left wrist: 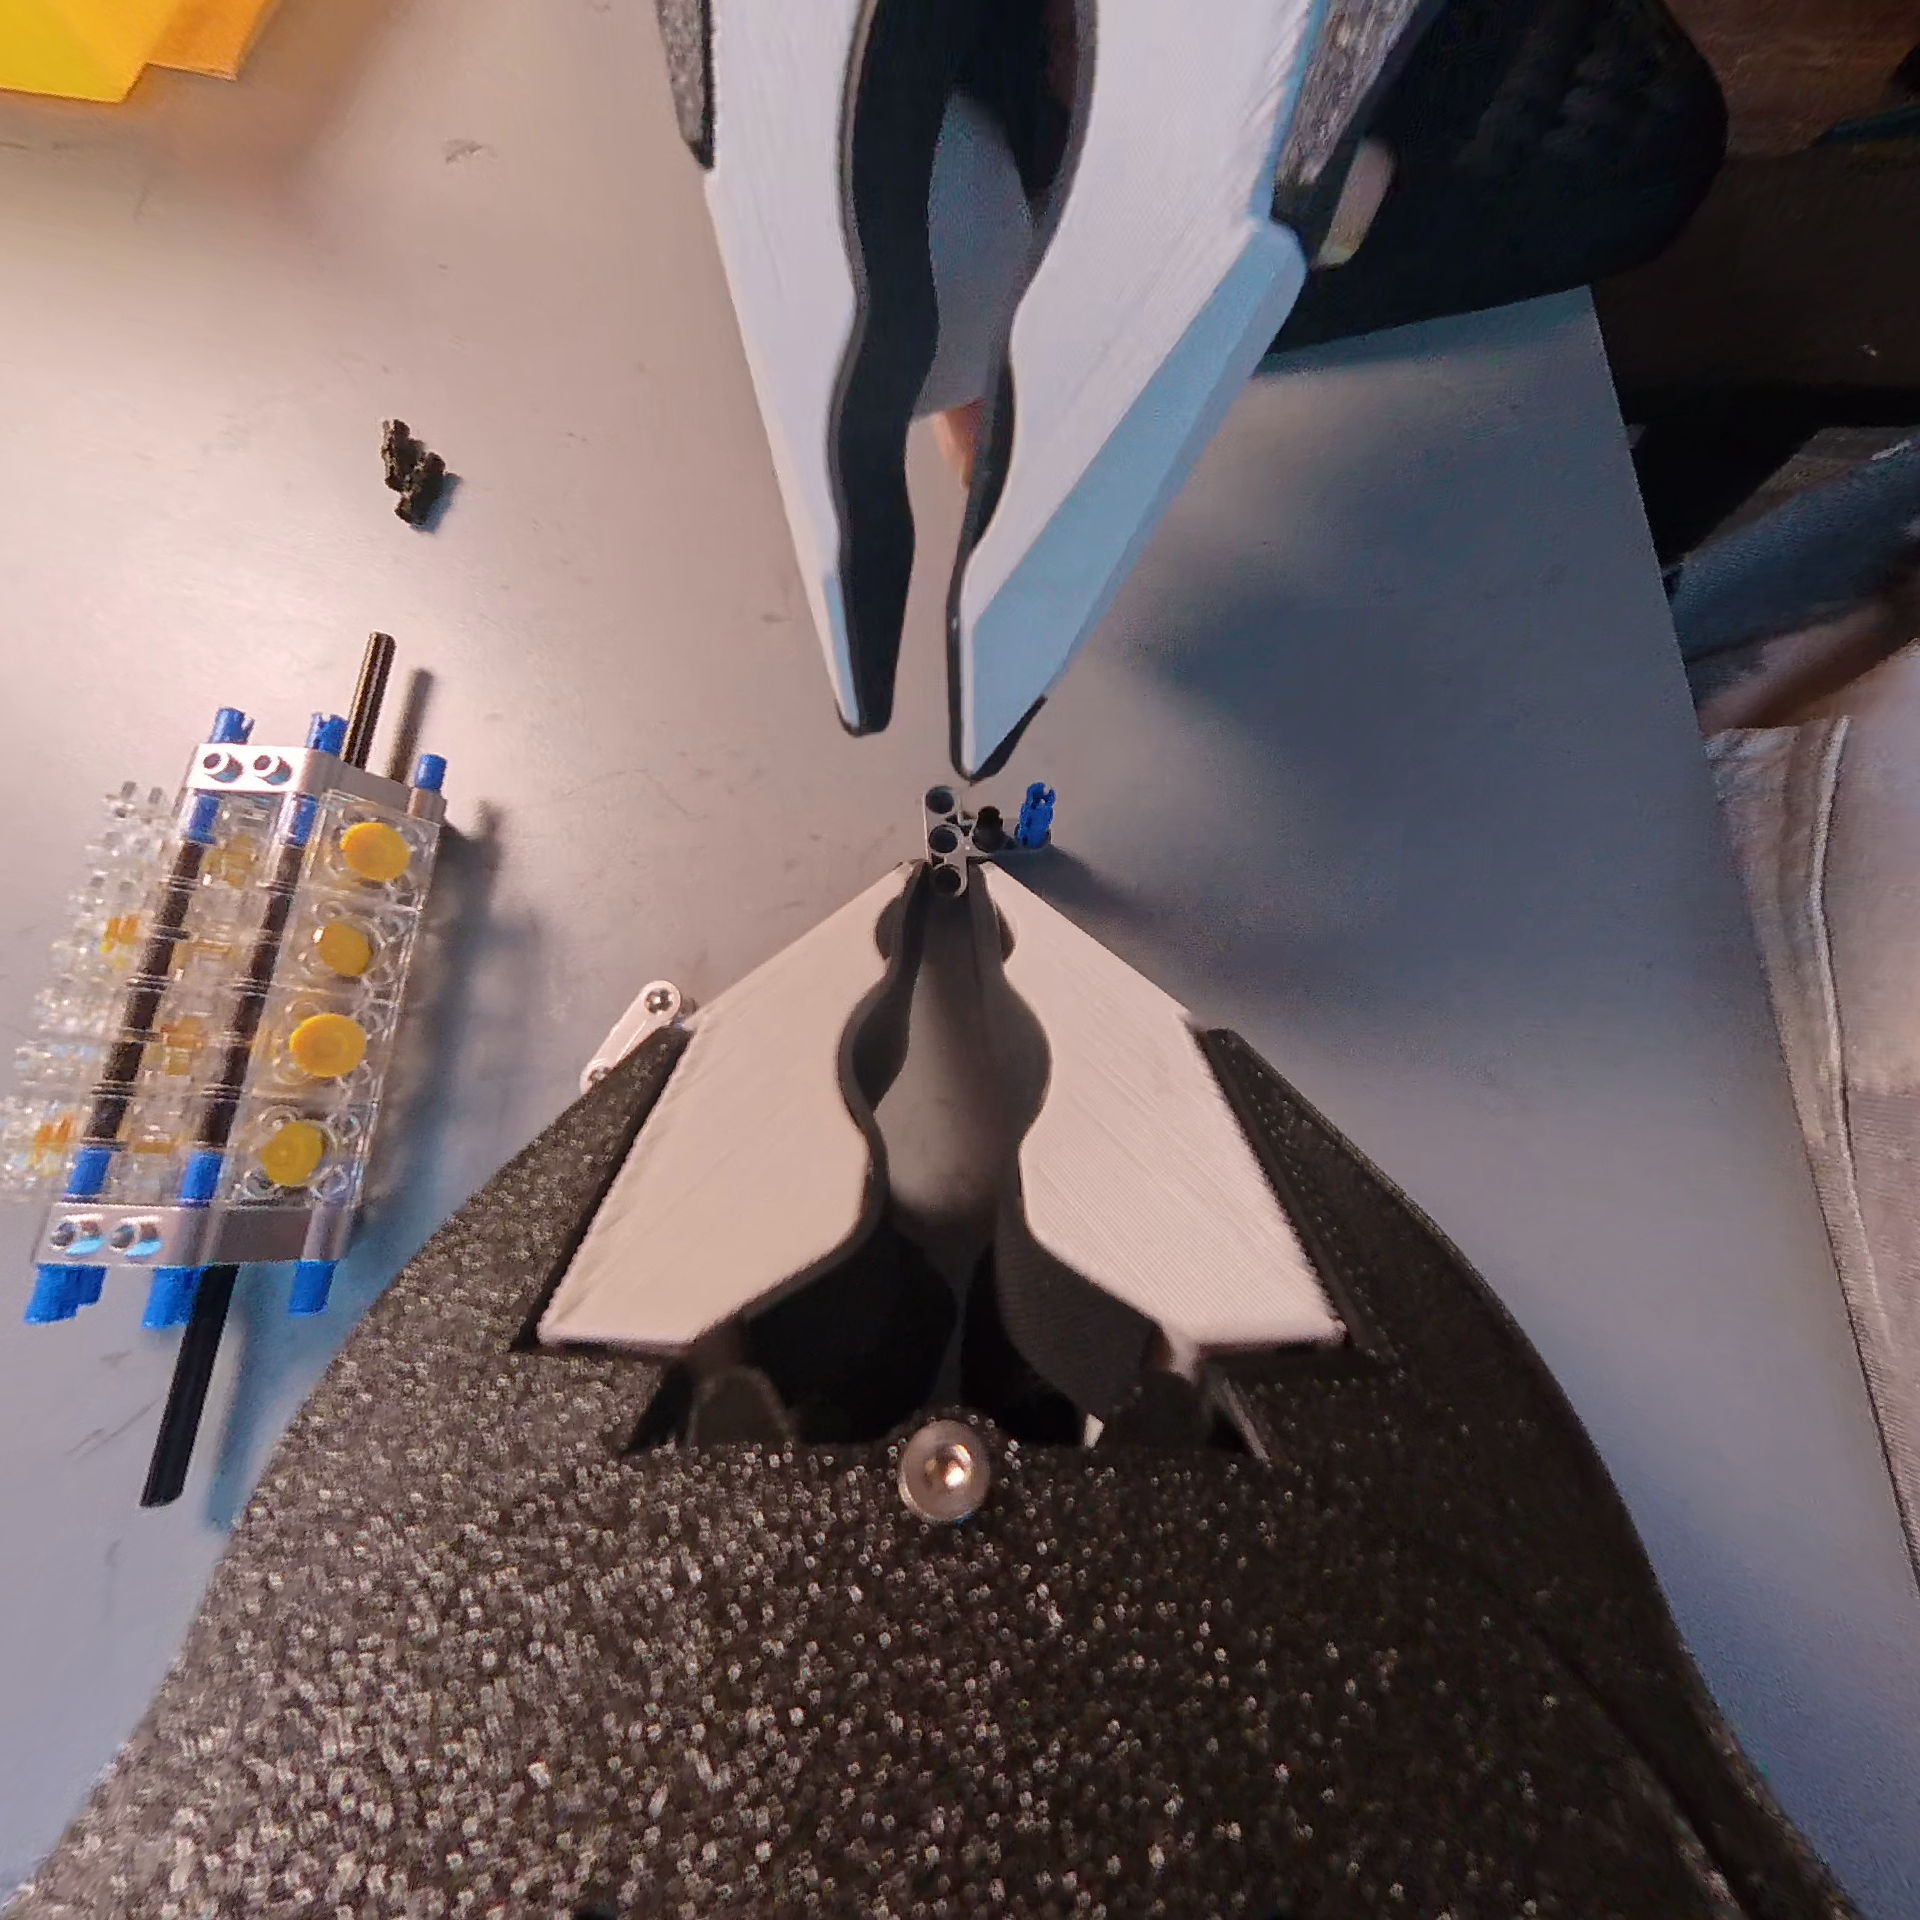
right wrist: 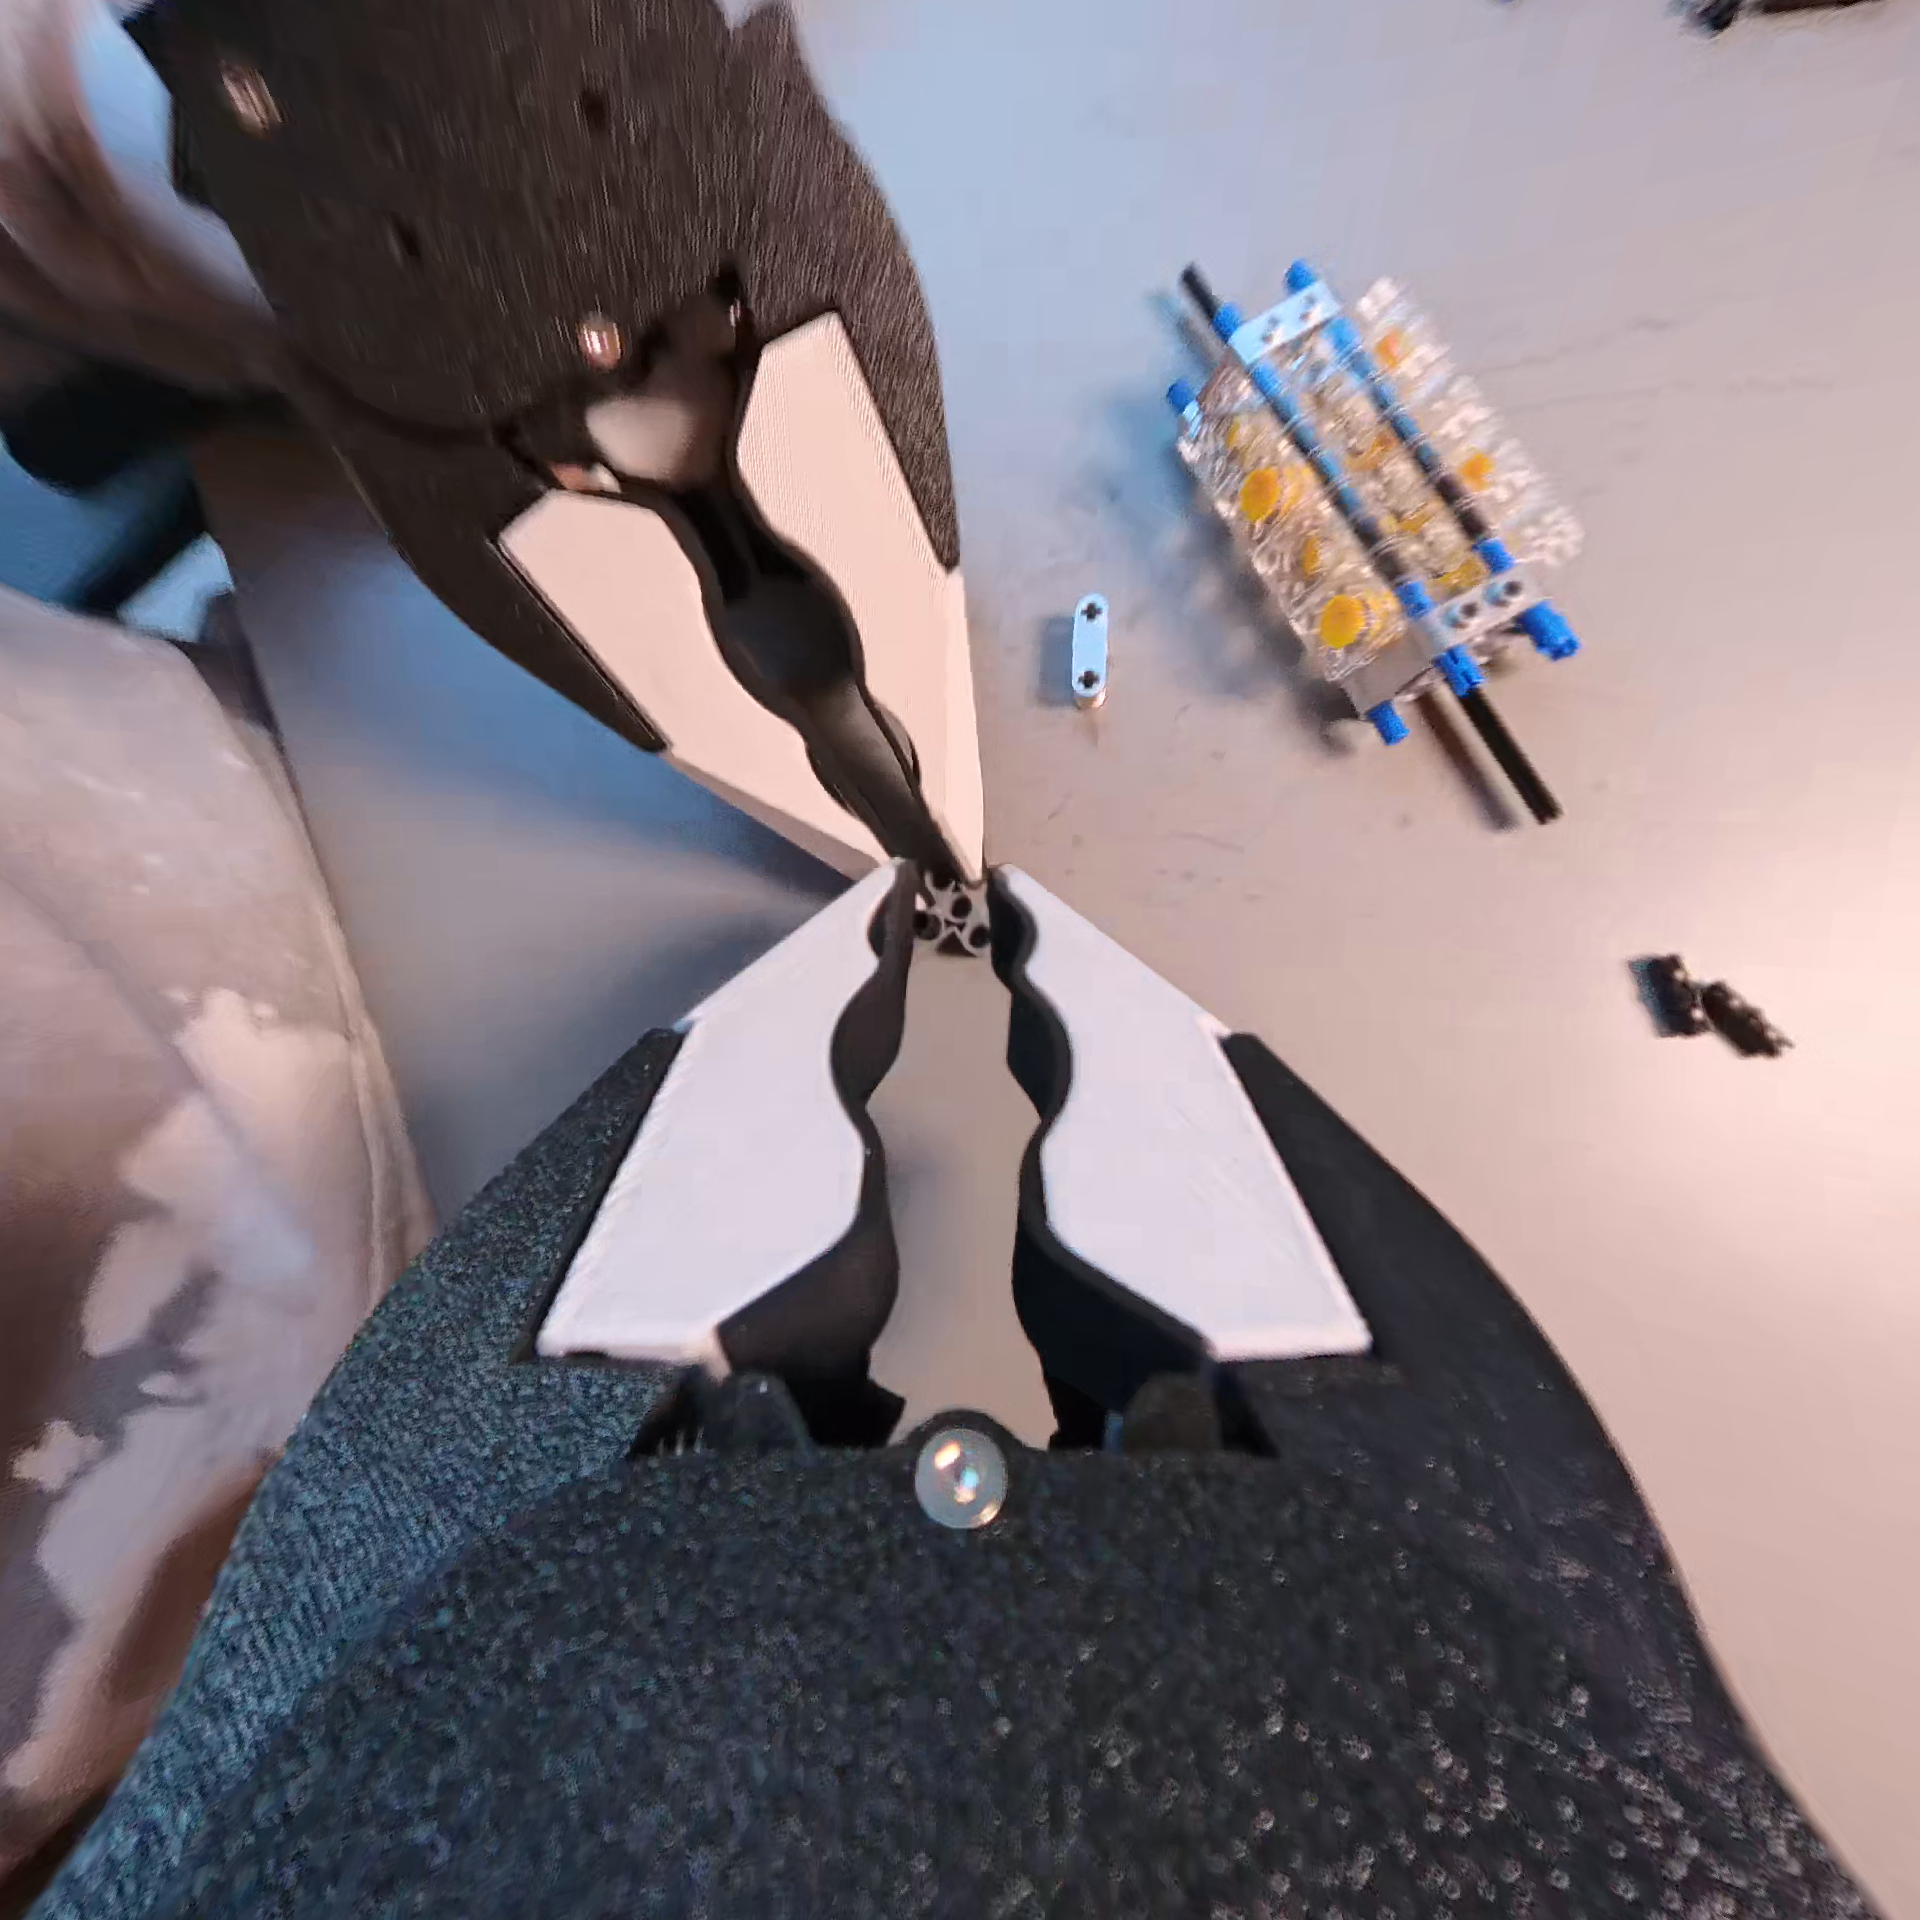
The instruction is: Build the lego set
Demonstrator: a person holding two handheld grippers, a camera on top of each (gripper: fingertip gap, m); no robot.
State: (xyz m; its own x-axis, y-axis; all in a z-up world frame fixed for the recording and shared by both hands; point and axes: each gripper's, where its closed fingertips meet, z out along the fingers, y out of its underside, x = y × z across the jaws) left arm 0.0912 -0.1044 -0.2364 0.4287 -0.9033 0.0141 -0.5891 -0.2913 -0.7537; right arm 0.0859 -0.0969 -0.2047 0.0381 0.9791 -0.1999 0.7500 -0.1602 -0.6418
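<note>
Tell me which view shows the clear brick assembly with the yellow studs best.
The left wrist view: the clear brick assembly lies sharp on the table, its yellow studs, blue pins and black axles distinct. The right wrist view shows the same assembly farther off and motion-blurred, though whole.

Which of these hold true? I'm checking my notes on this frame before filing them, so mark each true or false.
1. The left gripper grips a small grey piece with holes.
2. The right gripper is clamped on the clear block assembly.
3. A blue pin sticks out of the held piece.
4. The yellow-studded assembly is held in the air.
1. True: the left gripper is shut on the small grey piece.
2. False: the right gripper is open at the held piece, apart from the clear block assembly.
3. True: a blue pin projects from its side.
4. False: the assembly lies on the grey table.
</note>
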